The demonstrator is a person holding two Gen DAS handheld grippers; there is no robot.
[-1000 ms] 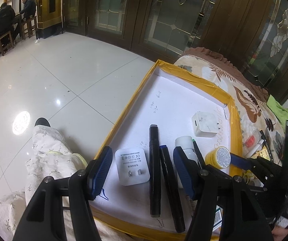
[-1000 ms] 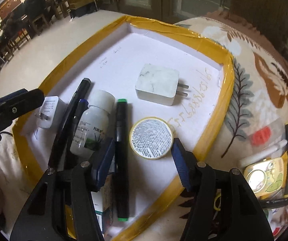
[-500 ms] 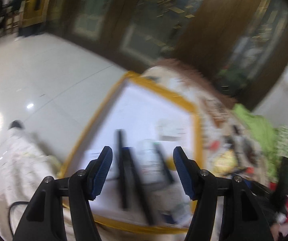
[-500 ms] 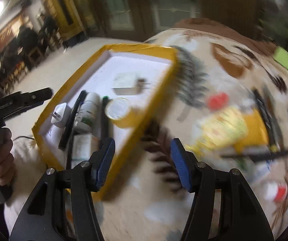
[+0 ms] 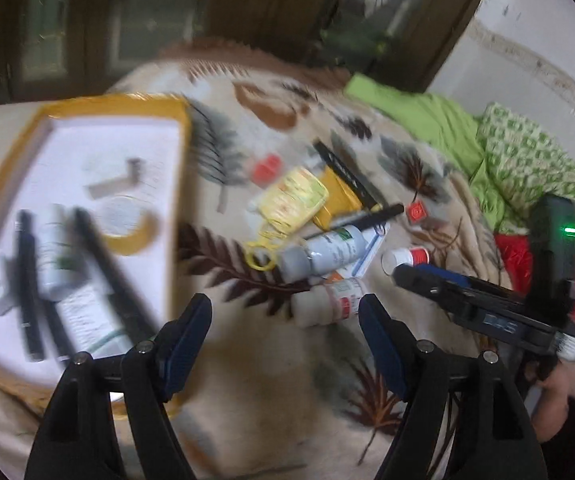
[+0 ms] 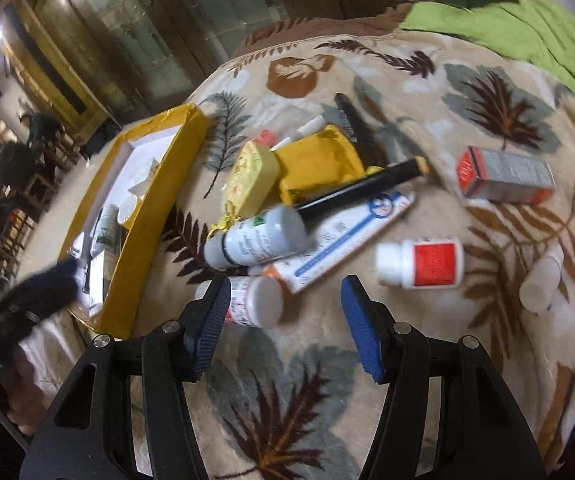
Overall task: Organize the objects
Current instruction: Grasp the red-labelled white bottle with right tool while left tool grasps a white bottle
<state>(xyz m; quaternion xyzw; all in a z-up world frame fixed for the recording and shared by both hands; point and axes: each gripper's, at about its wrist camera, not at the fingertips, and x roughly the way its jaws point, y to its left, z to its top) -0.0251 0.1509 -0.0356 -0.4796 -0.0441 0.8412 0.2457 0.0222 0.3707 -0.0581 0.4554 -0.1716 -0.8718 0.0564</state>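
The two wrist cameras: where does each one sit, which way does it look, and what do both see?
Left wrist: on the left gripper, looking down over the blanket, the yellow-rimmed tray to its left; jaws just opened, nothing between them; the right gripper shows.
Right wrist: on the right gripper, facing down at the loose pile; the tray sits left; a hand shows.
Shared: tray, grey-capped bottle, red-labelled bottle.

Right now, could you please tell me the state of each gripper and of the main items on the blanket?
left gripper: open, nothing between its fingers.
right gripper: open, empty.
yellow-edged tray: partly filled.
grey-capped bottle: lying on its side, capped.
red-label bottle: lying on its side, capped.
grey and red box: lying flat, closed.
black pen: lying across the long white box.
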